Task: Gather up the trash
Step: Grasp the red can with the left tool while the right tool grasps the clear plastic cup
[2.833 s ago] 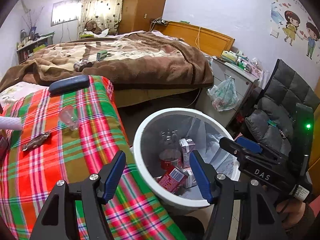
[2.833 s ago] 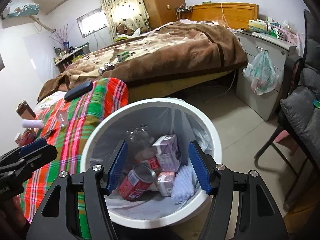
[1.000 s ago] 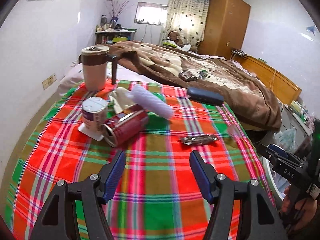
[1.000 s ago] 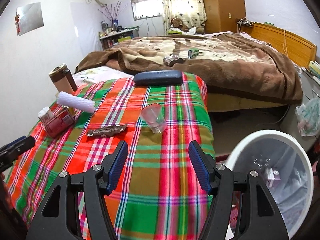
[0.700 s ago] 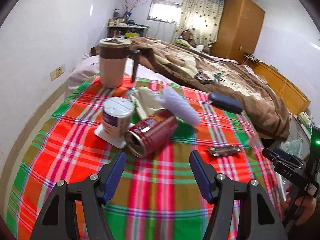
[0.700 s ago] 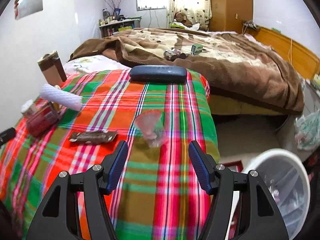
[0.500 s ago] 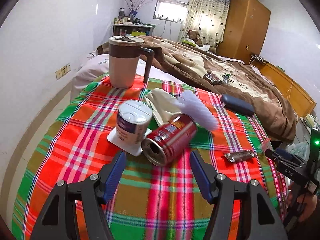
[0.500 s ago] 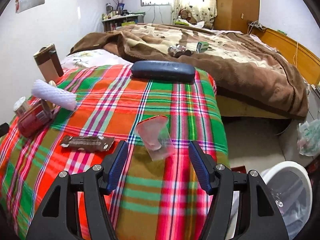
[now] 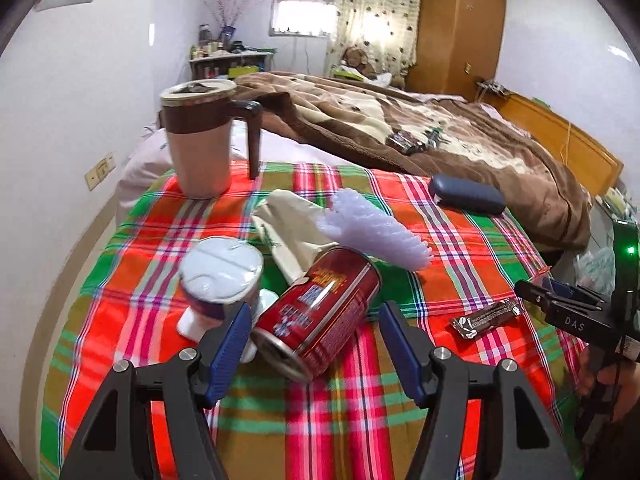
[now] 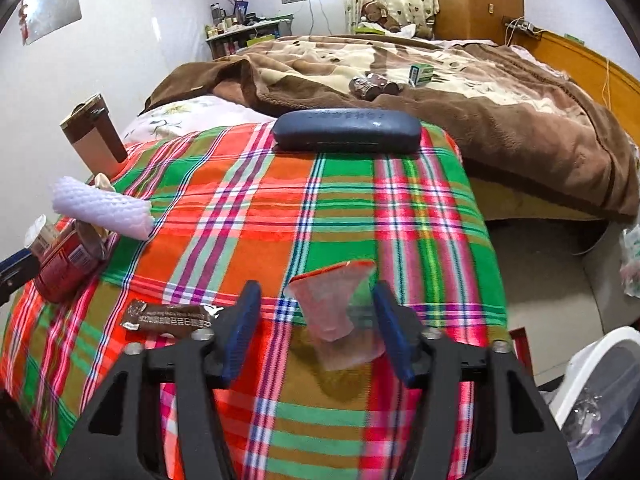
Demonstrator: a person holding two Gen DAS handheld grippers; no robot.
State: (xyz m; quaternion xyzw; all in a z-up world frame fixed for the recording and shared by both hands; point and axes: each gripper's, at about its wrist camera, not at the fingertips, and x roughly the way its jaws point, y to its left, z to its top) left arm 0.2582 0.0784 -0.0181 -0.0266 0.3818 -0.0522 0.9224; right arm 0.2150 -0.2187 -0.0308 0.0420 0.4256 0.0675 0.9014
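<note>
The left gripper (image 9: 314, 338) hangs low over the plaid-covered surface (image 9: 400, 412) with its blue-padded jaws spread. The open end of a red metal drink can (image 9: 318, 312) lying on its side sits between the fingertips, with clear gaps on both sides. Just left of the left finger stands a small white-lidded purple cup (image 9: 220, 276) on a white square. Beyond the can lie a crumpled beige wrapper (image 9: 288, 228) and a white foam net sleeve (image 9: 374, 232) (the sleeve leans across the wrapper and the can's far end). Farther ahead to the left stands a beige and brown lidded mug (image 9: 200, 140). To the right of this gripper lies a brown snack-bar wrapper (image 9: 486, 317).

The right gripper (image 10: 316, 328) has just been closing its jaws, which now stand partly drawn in around a clear plastic cup (image 10: 334, 306) lying on its side with its mouth facing away. Whether the right pad touches the cup I cannot tell; the left pad stands apart from it. The snack-bar wrapper lies just left of its left finger. A dark blue oblong case (image 10: 347, 130) rests at the surface's far edge, straight ahead. A white bin (image 10: 596, 396) stands low to the right, off the surface.
</note>
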